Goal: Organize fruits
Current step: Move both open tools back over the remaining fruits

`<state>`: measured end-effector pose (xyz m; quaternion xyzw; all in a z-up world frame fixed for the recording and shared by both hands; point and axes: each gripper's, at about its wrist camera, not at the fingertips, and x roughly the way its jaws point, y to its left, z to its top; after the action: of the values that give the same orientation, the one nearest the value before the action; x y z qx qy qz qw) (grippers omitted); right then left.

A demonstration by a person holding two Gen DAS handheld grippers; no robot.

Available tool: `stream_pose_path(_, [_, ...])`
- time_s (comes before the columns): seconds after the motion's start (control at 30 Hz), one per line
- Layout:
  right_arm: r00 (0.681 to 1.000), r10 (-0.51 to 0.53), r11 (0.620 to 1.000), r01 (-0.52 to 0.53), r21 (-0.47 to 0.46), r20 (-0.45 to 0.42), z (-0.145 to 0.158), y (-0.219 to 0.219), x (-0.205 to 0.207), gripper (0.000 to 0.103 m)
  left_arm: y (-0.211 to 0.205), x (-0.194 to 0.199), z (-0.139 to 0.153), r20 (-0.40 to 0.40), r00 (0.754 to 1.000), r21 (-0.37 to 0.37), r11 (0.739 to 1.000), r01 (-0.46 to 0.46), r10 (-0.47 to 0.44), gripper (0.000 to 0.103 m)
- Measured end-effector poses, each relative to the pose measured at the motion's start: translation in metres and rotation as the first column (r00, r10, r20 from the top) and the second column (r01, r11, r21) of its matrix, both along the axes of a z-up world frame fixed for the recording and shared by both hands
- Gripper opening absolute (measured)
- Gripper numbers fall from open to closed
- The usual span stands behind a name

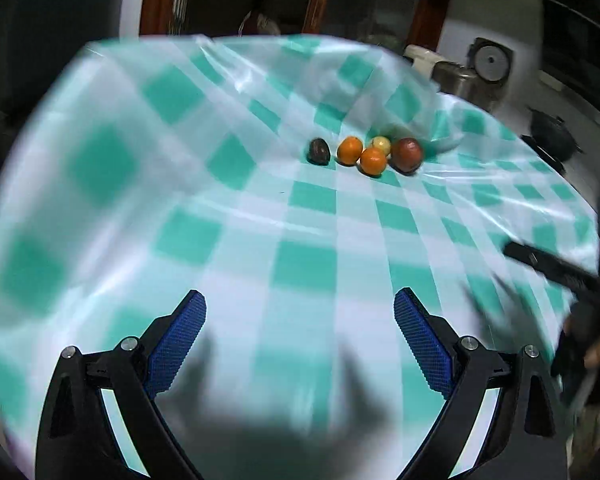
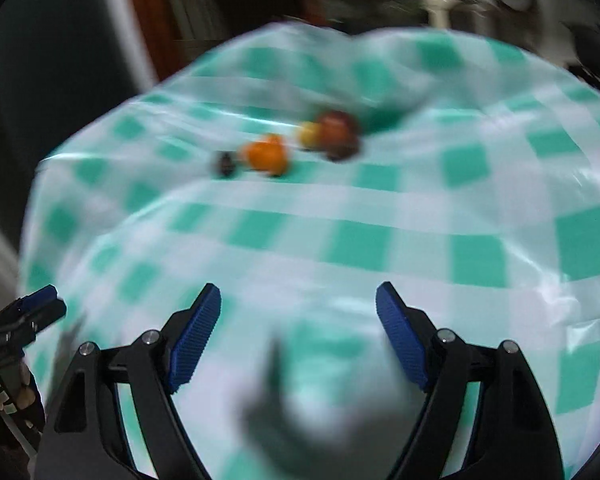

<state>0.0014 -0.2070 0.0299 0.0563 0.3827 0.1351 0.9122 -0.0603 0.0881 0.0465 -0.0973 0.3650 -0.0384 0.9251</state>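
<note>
On the checked cloth (image 1: 236, 216), a dark fruit (image 1: 319, 151), two oranges (image 1: 349, 150), a yellowish fruit (image 1: 381, 144) and a red apple (image 1: 407, 154) cluster far off, both the left gripper (image 1: 300, 332) and the right gripper (image 2: 298, 328) wide, empty, seemingly poised to approach.

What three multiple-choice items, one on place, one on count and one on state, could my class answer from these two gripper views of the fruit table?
1. Where does the dark fruit lie in the left wrist view?
A. at the left end of the fruit cluster
B. between the two oranges
C. between a gripper's fingers

2. How many orange fruits show in the left wrist view?
A. one
B. two
C. four

3. How do the left gripper and right gripper stand?
A. both open and empty
B. both shut on fruit
C. one shut on fruit

Answers: 1 A, it sits left of the oranges. 2 B, two orange fruits lie side by side. 3 A, only the checked tablecloth shows between the fingers.
</note>
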Motion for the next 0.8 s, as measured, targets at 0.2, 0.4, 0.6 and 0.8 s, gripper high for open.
stream_pose_path(0.2, [0.999, -0.049, 0.996, 0.047, -0.073, -0.023, -0.024, -0.007, 0.071, 0.080, -0.025, 0.072, -0.027, -0.044, 0.999, -0.028, 1.000, -0.002, 0.001, 0.092])
stream_pose_path(0.4, [0.996, -0.080, 0.993, 0.076, -0.087, -0.047, -0.028, 0.011, 0.147, 0.080, -0.019, 0.087, -0.038, -0.077, 0.997, -0.111, 0.994, 0.021, -0.030, 0.092])
stream_pose_path(0.6, [0.998, -0.043, 0.991, 0.038, -0.132, -0.035, -0.024, 0.038, 0.201, 0.080, -0.022, 0.089, -0.041, -0.089, 0.995, -0.113, 0.993, 0.037, -0.048, 0.092])
stream_pose_path(0.8, [0.995, -0.067, 0.987, 0.056, -0.150, -0.068, -0.030, 0.043, 0.247, 0.080, -0.024, 0.089, -0.042, -0.093, 0.995, -0.103, 0.994, 0.036, -0.045, 0.092])
